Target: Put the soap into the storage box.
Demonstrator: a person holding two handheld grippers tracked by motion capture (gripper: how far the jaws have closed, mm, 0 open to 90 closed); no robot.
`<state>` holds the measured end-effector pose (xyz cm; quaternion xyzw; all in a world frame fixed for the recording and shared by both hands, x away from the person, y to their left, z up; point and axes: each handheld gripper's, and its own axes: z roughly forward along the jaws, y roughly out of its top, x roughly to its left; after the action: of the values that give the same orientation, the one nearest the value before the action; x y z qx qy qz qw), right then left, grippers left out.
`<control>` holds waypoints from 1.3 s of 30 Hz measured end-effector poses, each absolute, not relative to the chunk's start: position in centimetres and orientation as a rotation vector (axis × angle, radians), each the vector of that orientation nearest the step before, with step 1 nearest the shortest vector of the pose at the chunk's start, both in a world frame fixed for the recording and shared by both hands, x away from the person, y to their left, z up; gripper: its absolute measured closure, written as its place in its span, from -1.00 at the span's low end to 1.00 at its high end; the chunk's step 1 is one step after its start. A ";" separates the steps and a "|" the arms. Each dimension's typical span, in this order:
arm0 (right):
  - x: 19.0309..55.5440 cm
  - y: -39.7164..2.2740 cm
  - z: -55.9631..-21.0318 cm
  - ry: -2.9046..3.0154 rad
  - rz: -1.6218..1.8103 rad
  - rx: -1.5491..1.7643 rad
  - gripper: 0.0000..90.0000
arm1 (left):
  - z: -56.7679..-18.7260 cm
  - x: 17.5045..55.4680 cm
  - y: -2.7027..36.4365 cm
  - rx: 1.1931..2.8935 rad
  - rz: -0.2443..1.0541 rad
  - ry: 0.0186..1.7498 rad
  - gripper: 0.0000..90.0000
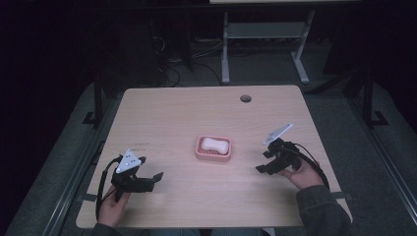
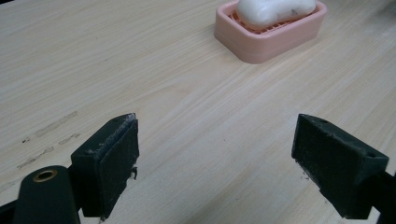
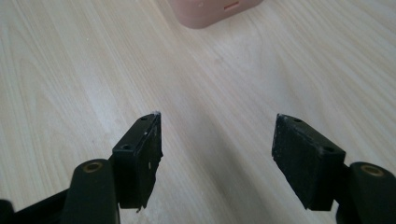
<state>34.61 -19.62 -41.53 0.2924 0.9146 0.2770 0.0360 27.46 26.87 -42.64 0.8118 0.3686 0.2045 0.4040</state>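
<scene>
The left gripper (image 1: 147, 178) rests low near the table's (image 1: 172, 108) left front, jaws spread wide and empty; reaching in at an angle, it could nudge the pink soap dish (image 1: 214, 148) rather than grasp anything. The white soap (image 1: 215, 144) lies in that dish at mid-table and looks slippery, so a pinch might squirt it out; the right gripper (image 1: 264, 161), also wide open and empty, sits near the dish and could shove it leftward.

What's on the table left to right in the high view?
Left claw → pink soap dish holding the white soap → right claw. Both claws are open, and neither touches the dish.
</scene>
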 end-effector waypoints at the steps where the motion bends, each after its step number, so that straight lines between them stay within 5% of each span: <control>1: 34.5 -19.7 -41.6 2.806 0.851 0.900 -0.27 | -42.6 27.5 26.9 2.052 0.518 0.929 -0.68; 39: 28.4 -25.3 -45.3 2.719 0.890 1.065 -0.27 | -42.8 27.5 26.5 2.041 0.494 0.943 -0.68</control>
<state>28.38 -25.30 -45.32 0.3484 0.8898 0.2913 0.0444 27.54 26.50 -42.83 0.8097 0.3740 0.1958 0.4077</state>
